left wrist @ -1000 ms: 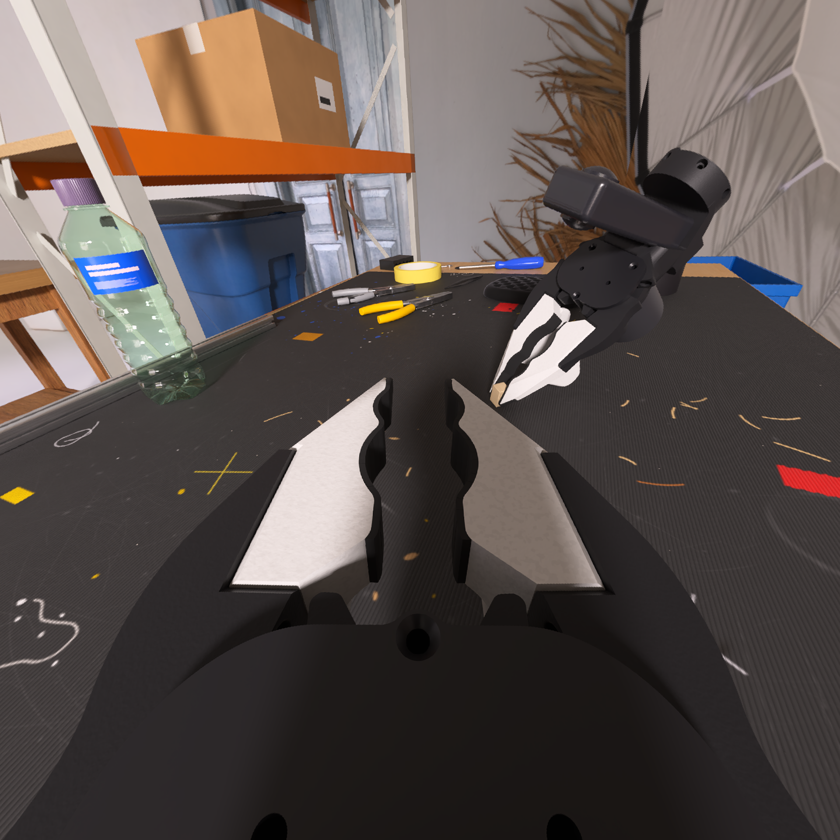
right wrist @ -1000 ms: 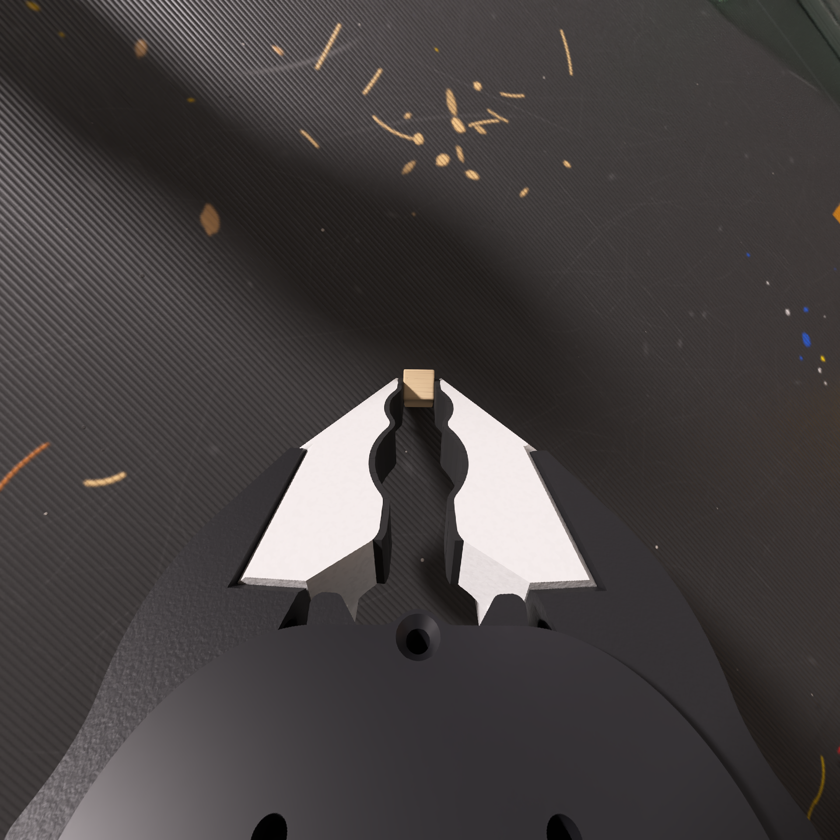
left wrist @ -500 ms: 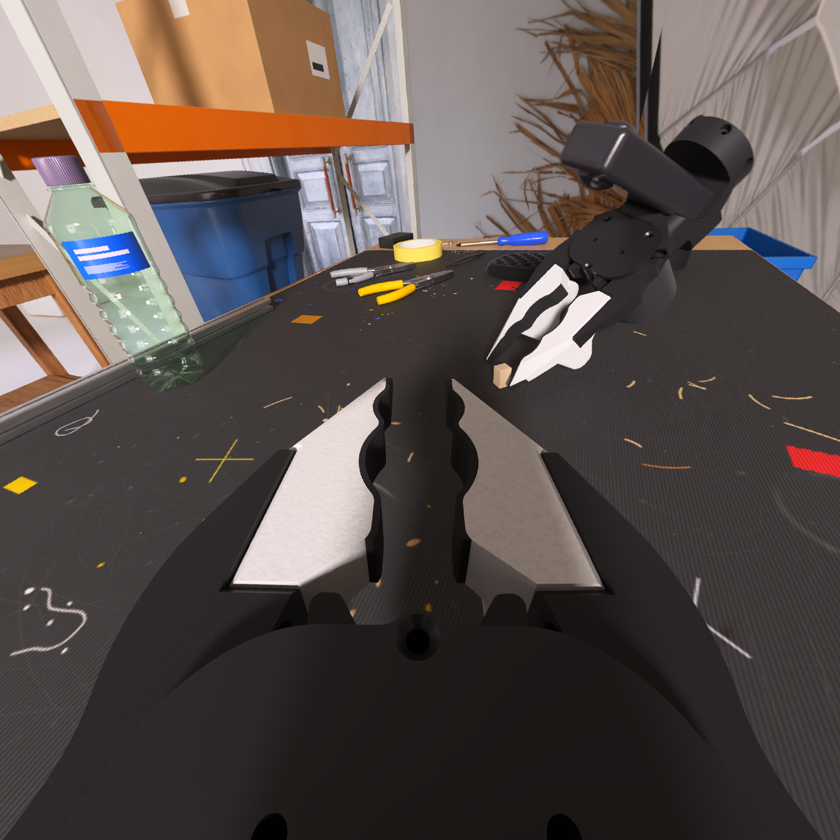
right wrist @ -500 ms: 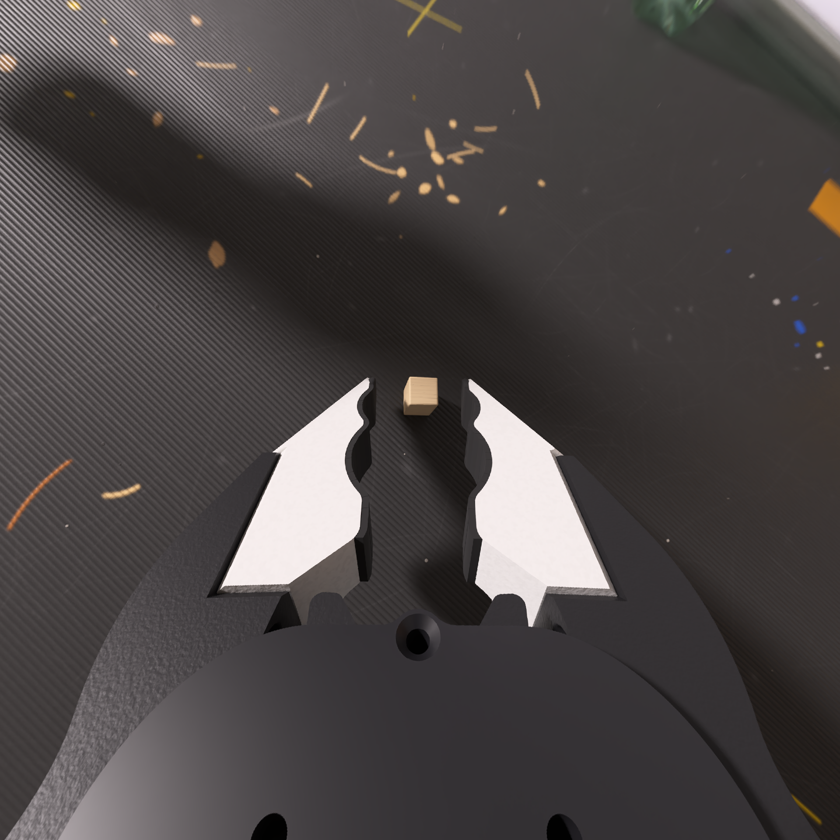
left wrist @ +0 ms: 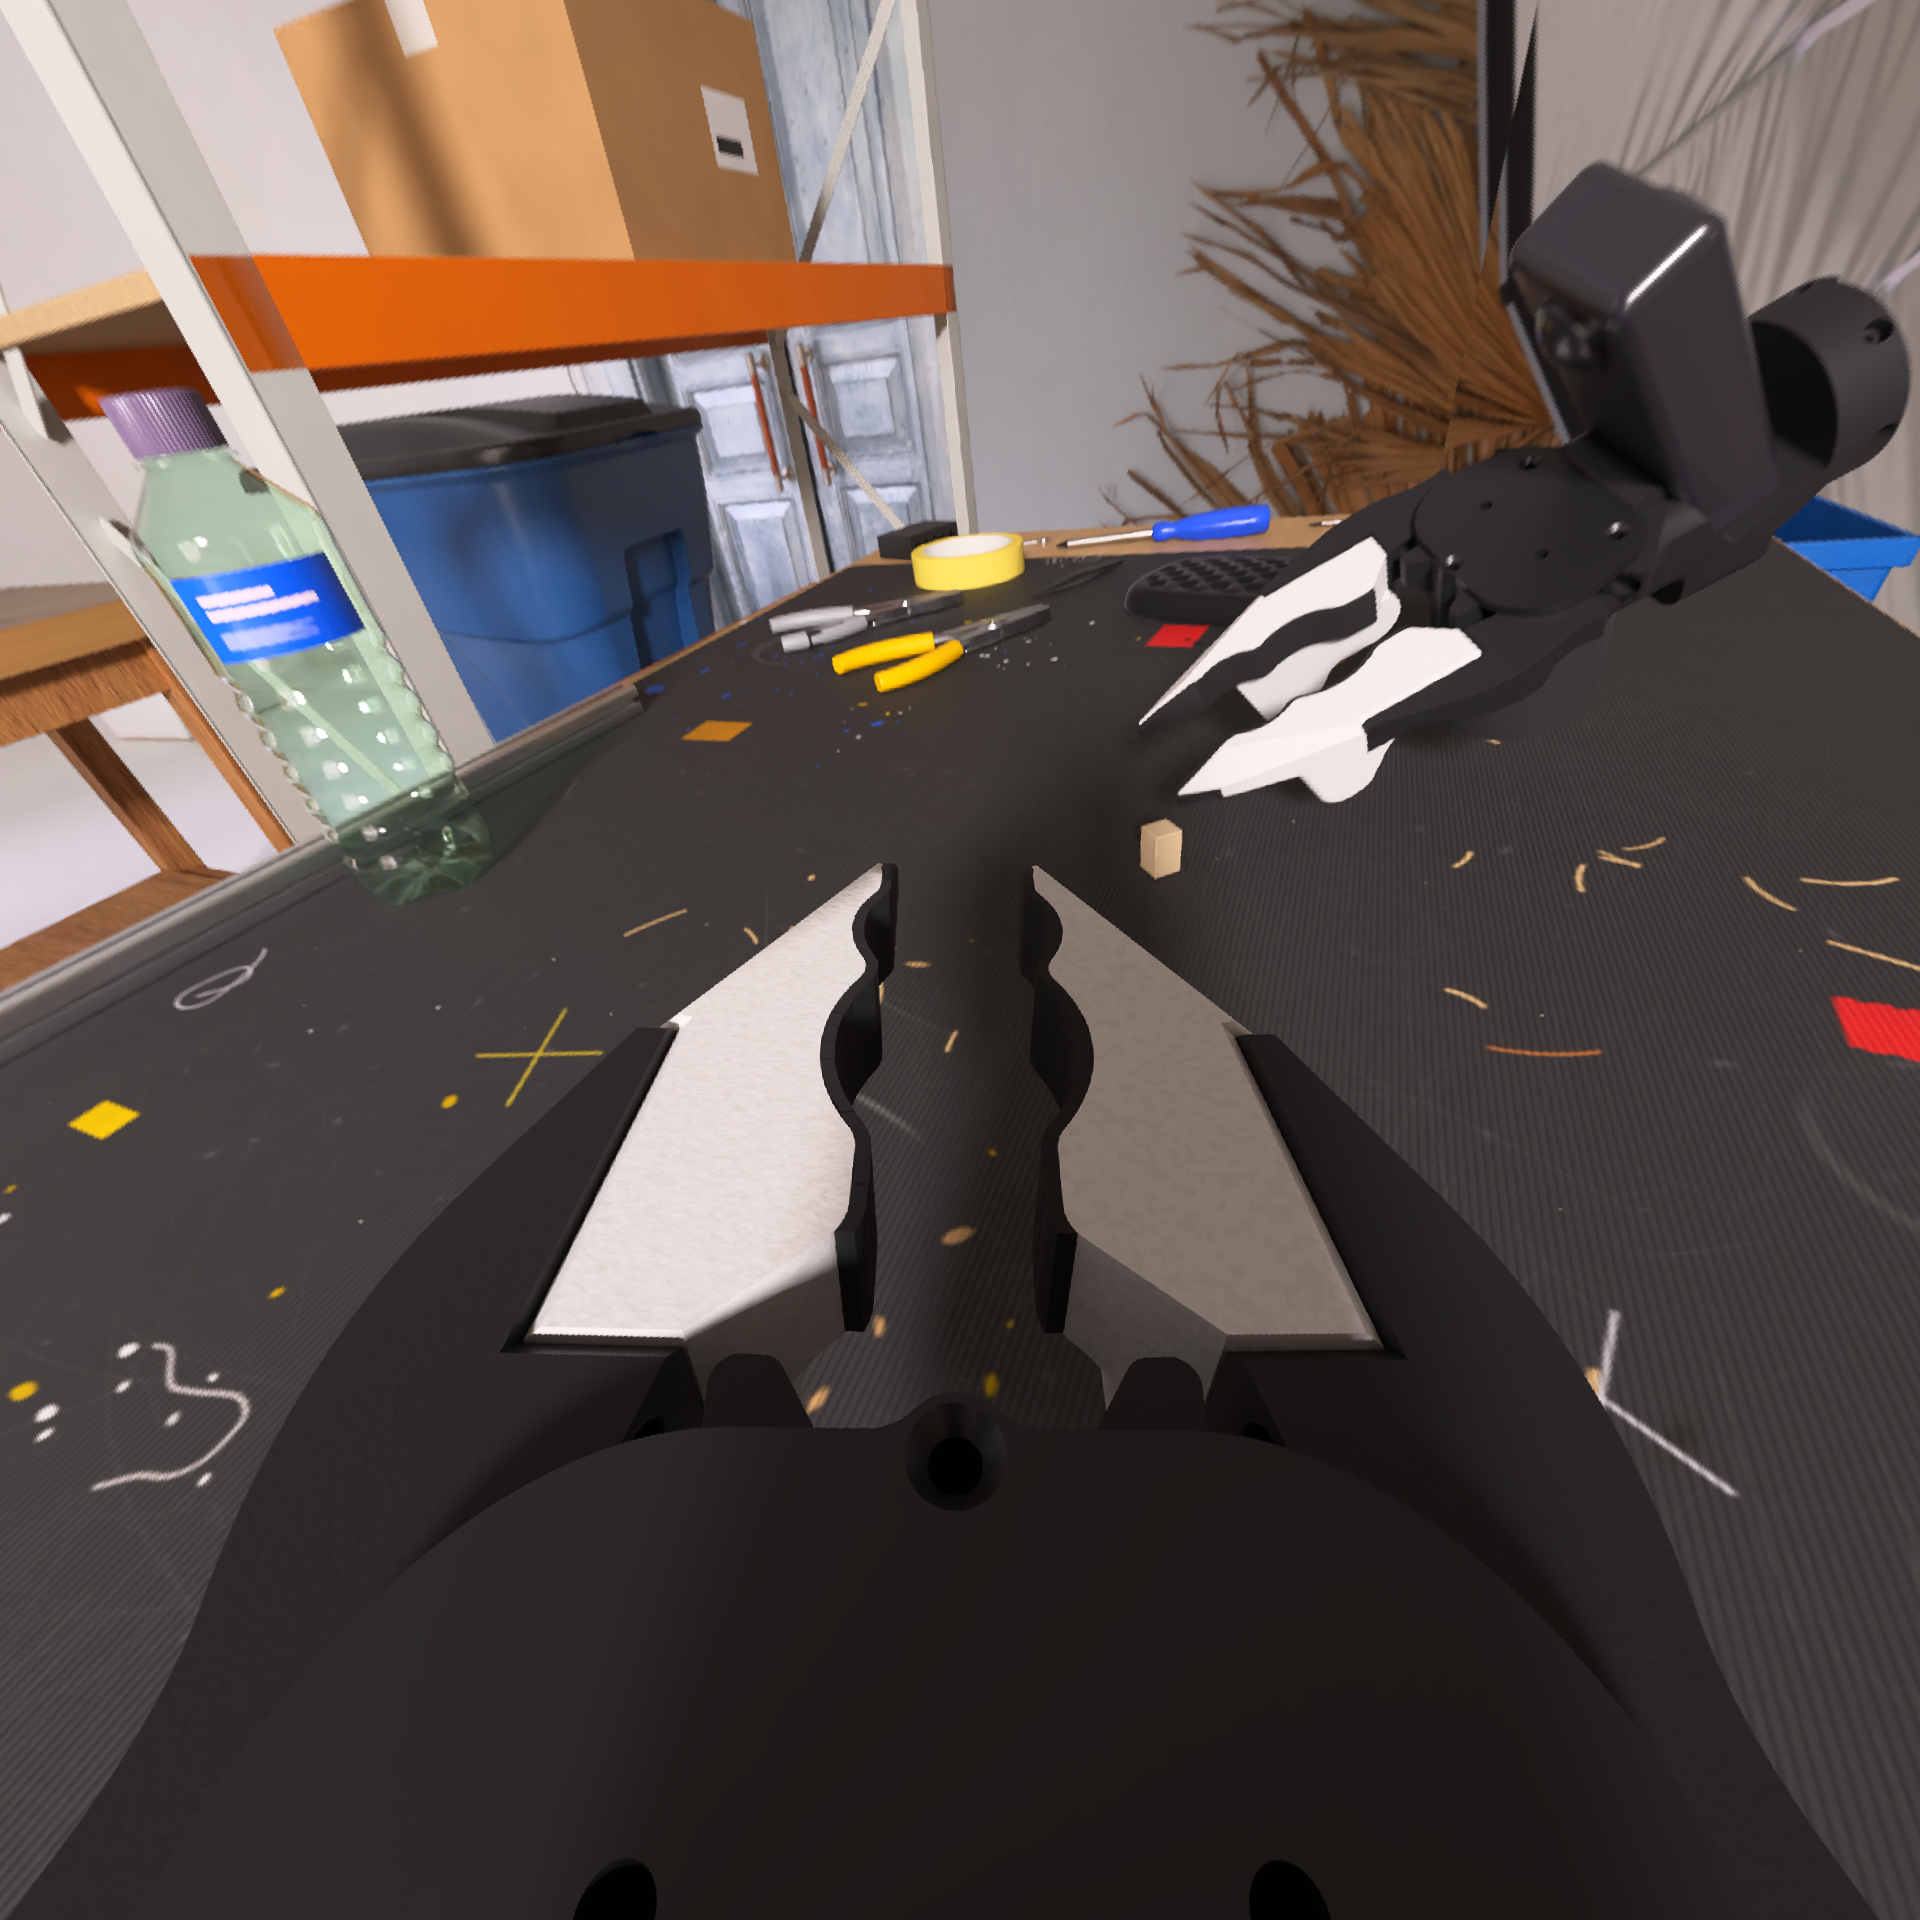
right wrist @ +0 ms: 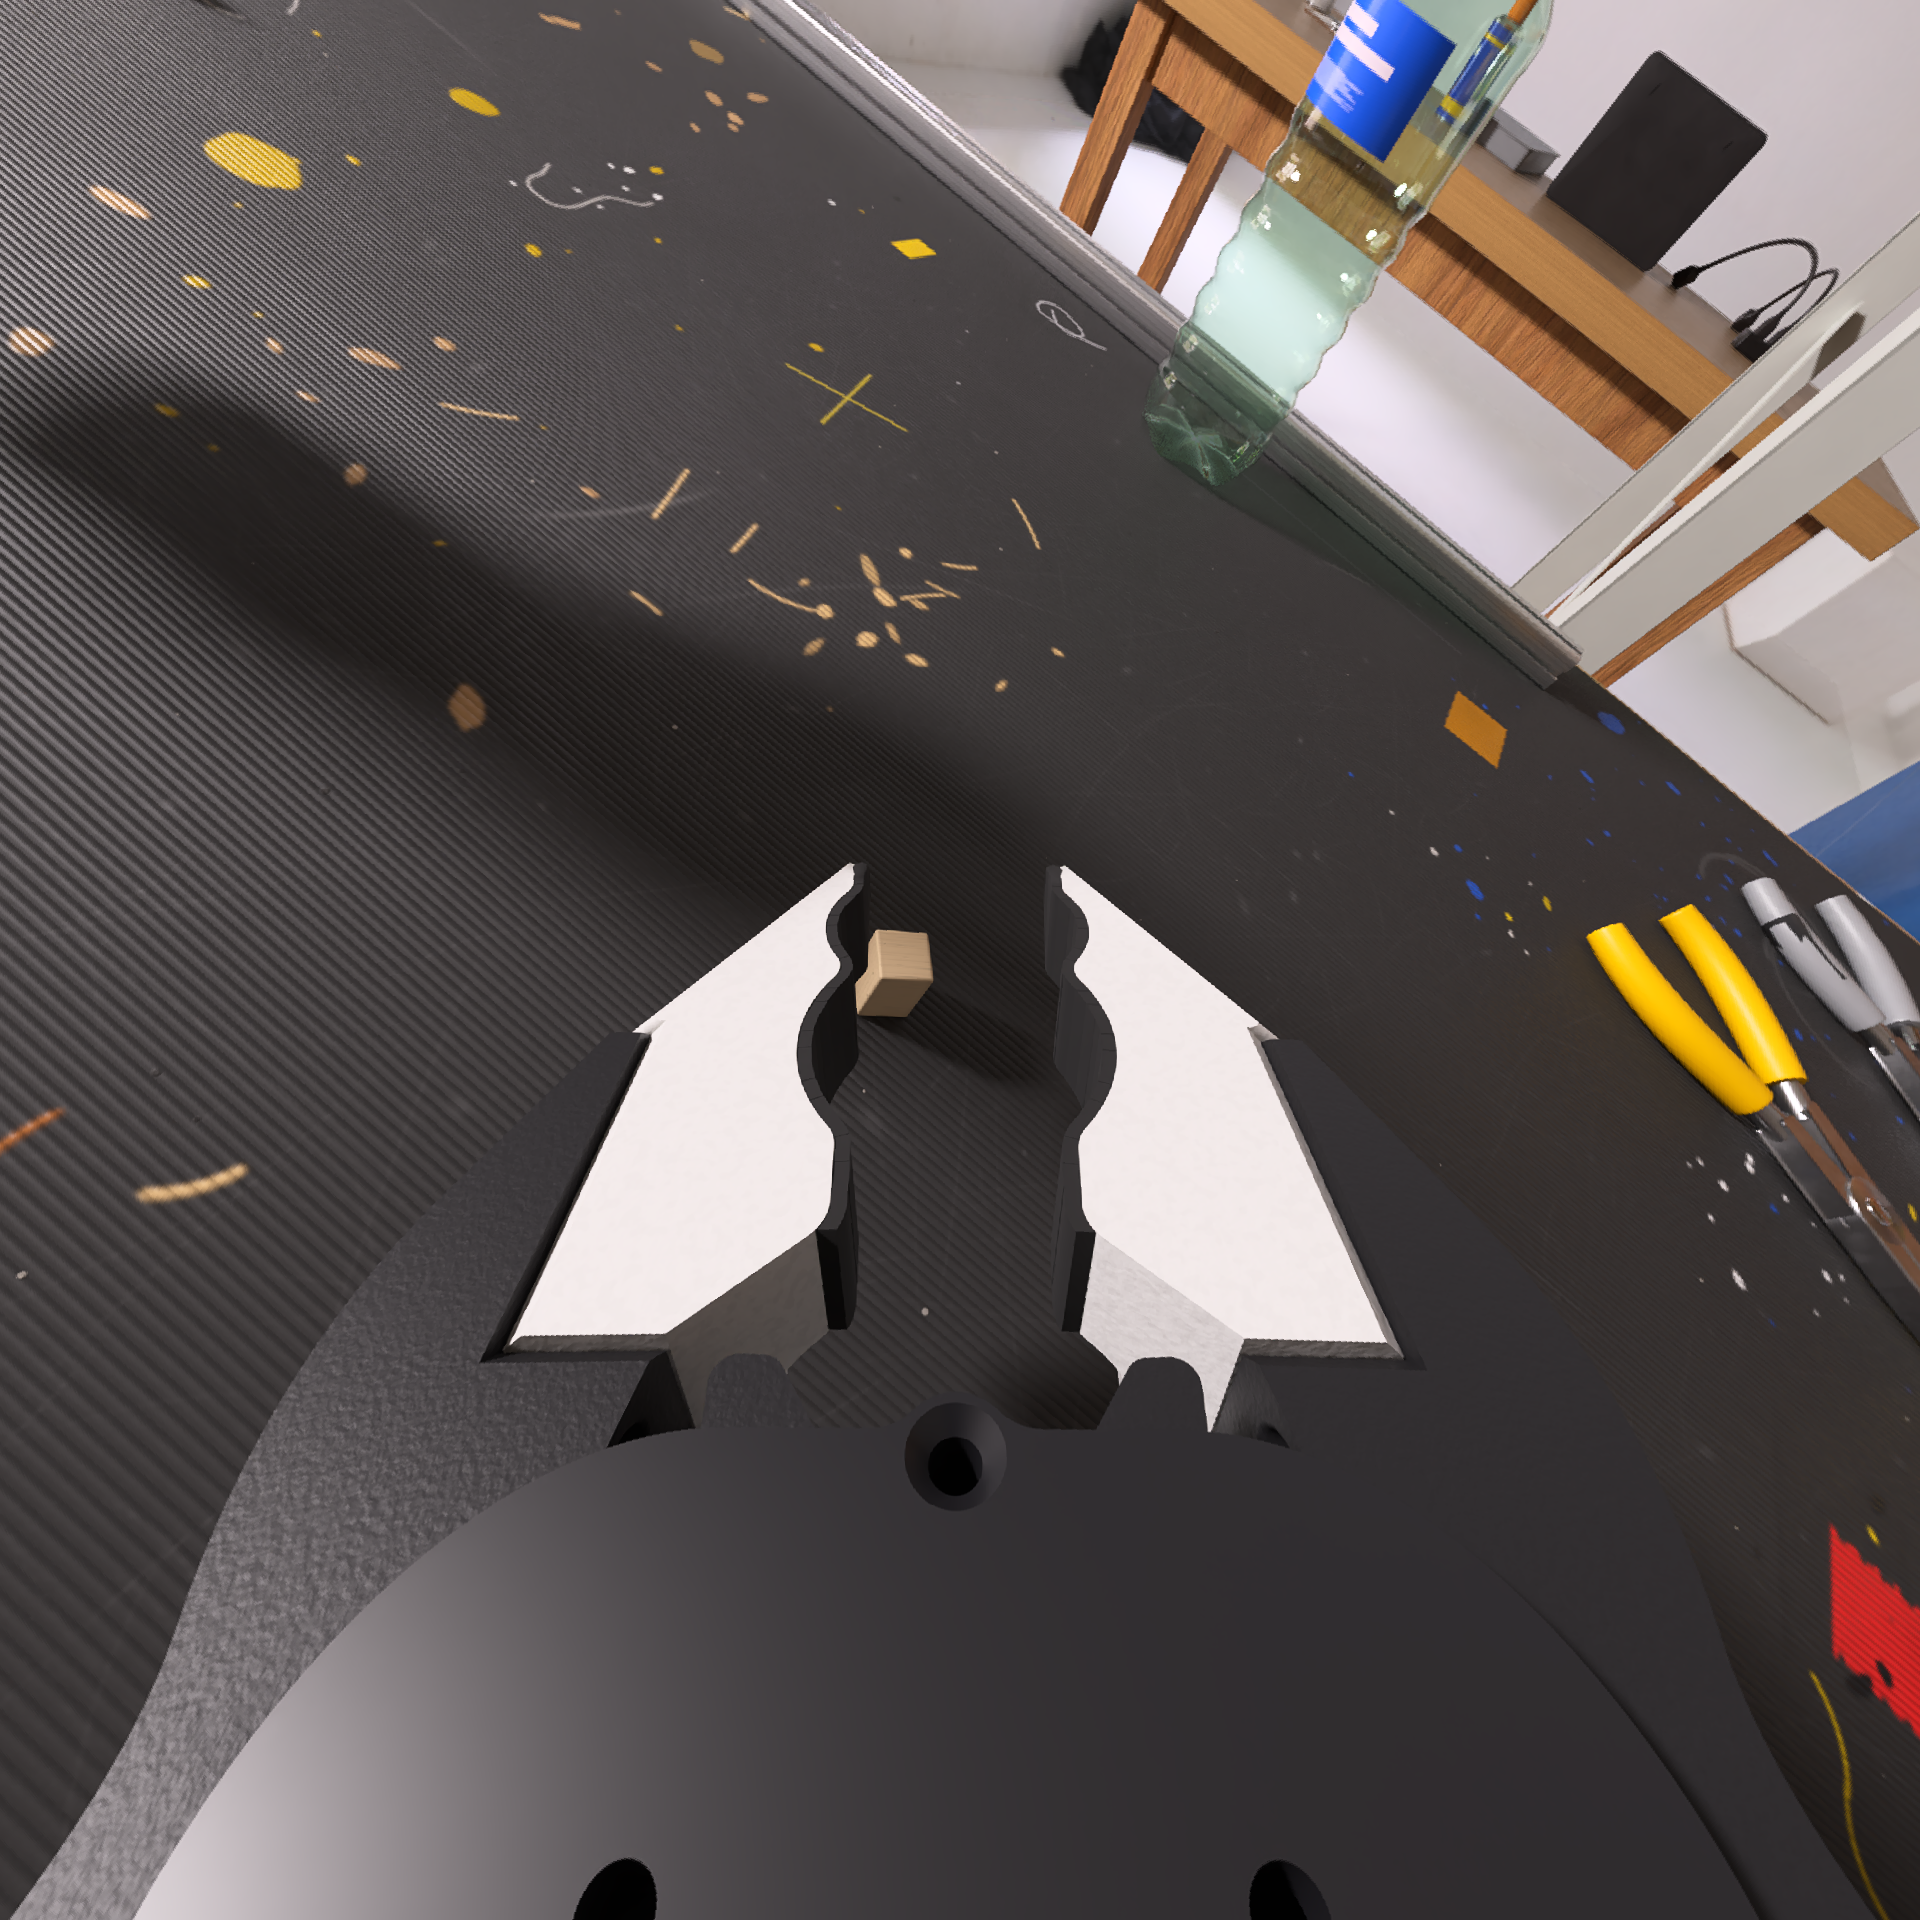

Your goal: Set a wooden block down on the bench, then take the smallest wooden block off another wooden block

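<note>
A tiny pale wooden block (left wrist: 1161, 848) lies alone on the dark bench (left wrist: 1455, 1195). In the right wrist view the block (right wrist: 891, 972) rests on the bench below the open fingers, close to the left finger (right wrist: 727, 1122). My right gripper (right wrist: 956, 873) is open and empty; in the left wrist view it (left wrist: 1169, 753) hovers up and to the right of the block. My left gripper (left wrist: 956, 873) is open and empty, low over the bench, a little short of the block. No other wooden block is in view.
A clear plastic bottle (left wrist: 281, 644) stands at the bench's left edge. Yellow-handled pliers (left wrist: 904, 660), grey tools (left wrist: 831, 627), a yellow tape roll (left wrist: 967, 560) and a blue screwdriver (left wrist: 1195, 526) lie at the far end. A shelf rack with a cardboard box (left wrist: 540, 135) stands beyond.
My right gripper opened, let the small block go onto the bench, then lifted and drew back. The left gripper stayed open and shifted only slightly.
</note>
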Robot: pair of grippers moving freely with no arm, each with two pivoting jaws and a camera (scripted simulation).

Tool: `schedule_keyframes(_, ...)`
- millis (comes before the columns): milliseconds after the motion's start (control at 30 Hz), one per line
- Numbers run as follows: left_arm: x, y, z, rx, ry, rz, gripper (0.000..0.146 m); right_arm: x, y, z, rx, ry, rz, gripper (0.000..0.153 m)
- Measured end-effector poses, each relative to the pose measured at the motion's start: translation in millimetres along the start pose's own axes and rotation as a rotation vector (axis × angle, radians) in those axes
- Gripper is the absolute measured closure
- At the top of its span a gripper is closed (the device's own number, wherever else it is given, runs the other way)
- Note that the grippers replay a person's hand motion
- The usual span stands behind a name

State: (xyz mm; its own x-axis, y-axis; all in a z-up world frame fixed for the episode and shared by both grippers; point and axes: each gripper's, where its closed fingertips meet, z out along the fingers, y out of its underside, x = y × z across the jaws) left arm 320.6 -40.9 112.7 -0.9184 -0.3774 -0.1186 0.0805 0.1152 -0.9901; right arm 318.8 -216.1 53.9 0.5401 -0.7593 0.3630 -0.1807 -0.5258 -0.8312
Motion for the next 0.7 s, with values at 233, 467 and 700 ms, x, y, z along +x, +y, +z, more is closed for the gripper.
schedule_keyframes(233,-13.3,-28.4,-40.5,-0.06,-0.036,0.022,0.124,3.0,-3.3,-3.3,0.035,0.01,0.025,0.119)
schedule_keyframes(467,-74.1,-18.4,-120.3,-0.494,-0.136,0.06,0.121,3.7,-4.3,-4.6,0.05,0.013,0.03,0.12)
schedule_keyframes(700,-113.1,9.2,-151.2,-0.711,-0.11,0.069,0.109,3.1,-4.0,-4.8,0.053,0.001,0.038,0.12)
